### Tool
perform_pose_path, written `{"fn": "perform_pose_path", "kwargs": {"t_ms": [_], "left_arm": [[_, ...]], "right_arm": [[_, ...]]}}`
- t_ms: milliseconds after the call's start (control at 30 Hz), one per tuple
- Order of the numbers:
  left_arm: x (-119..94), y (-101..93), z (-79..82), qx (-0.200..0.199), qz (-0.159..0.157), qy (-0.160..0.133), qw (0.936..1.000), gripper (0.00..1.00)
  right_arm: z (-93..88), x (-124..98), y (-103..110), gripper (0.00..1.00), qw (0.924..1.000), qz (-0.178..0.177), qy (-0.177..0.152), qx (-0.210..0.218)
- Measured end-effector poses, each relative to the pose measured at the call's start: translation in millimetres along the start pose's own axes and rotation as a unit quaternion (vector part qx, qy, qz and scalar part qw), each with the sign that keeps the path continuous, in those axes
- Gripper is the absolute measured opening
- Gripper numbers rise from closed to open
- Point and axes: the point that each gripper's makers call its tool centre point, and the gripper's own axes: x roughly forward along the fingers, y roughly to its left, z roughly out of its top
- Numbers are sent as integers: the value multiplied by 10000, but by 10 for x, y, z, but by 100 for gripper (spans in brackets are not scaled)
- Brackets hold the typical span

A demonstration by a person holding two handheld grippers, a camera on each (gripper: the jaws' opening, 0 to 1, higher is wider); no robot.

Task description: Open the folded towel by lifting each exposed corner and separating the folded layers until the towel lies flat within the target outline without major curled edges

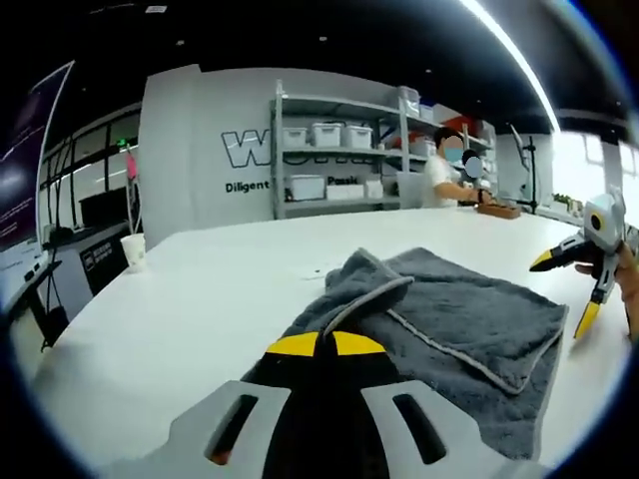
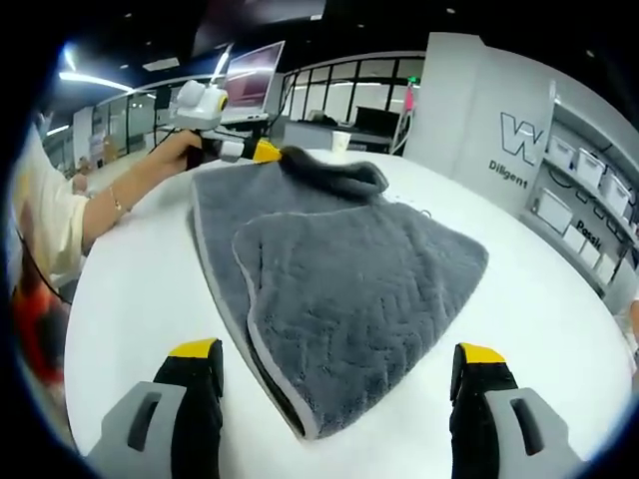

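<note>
Left gripper view: the left gripper point(image 1: 321, 344), yellow-tipped jaws together, pinches a raised corner of the grey terry towel with pale piped hem point(image 1: 454, 324), which lies folded on the white round table point(image 1: 200, 289). The cloth looks soft, light and limp, so it should drape; the piped hem corners offer the best hold. A white paper cup point(image 1: 133, 249) stands well apart.

Right gripper view: the right gripper point(image 2: 339, 384), jaws wide apart, hovers over the near folded edge. Nothing obstructs the towel.

left gripper view low and close over towel point(image 1: 449, 329), right gripper view opposite, both sharing towel and table point(image 2: 140, 279)
</note>
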Motion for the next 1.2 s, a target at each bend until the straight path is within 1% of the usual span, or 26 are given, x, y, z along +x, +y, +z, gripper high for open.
{"fn": "perform_pose_path", "kwargs": {"t_ms": [33, 133, 300, 367, 400, 633, 733, 933, 1100, 1133, 1200], "left_arm": [[-3, -1, -1, -99, -50, -16, 9999, 1], [-11, 19, -10, -223, -92, -18, 9997, 1], [-27, 92, -32, -361, -42, -12, 9993, 1], [-34, 149, -47, -389, 49, 12, 9992, 1], [-49, 207, -48, -380, 151, 9, 9992, 1], [-115, 462, -100, -459, 457, 81, 9979, 1], [-125, 532, -136, -424, 575, 150, 9973, 1], [-190, 753, -180, -115, 1066, 283, 9938, 1], [-250, 922, -197, 146, 1441, 379, 9887, 1], [-266, 970, -213, 241, 1557, 440, 9865, 1], [-282, 1031, -233, 347, 1688, 512, 9837, 1]], "right_arm": [[0, 0, 0, 95, 10000, -2, 1, 1], [2, 1, 5, 95, 10000, 7, 4, -8], [-13, 3, -5, 95, 10000, -11, 49, -21], [-13, 2, -4, 95, 10000, -5, 44, -15], [-12, 1, -2, 95, 10000, -4, 42, -14], [-23, 6, 12, 95, 10000, 19, 75, -36], [-22, 7, 22, 95, 10000, 31, 76, -45], [-22, 3, 29, 95, 10000, 41, 67, -37], [-16, 4, 49, 95, 9999, 65, 62, -61], [-17, 5, 51, 95, 9999, 70, 63, -59], [-21, 5, 52, 95, 9999, 69, 74, -62]]}}
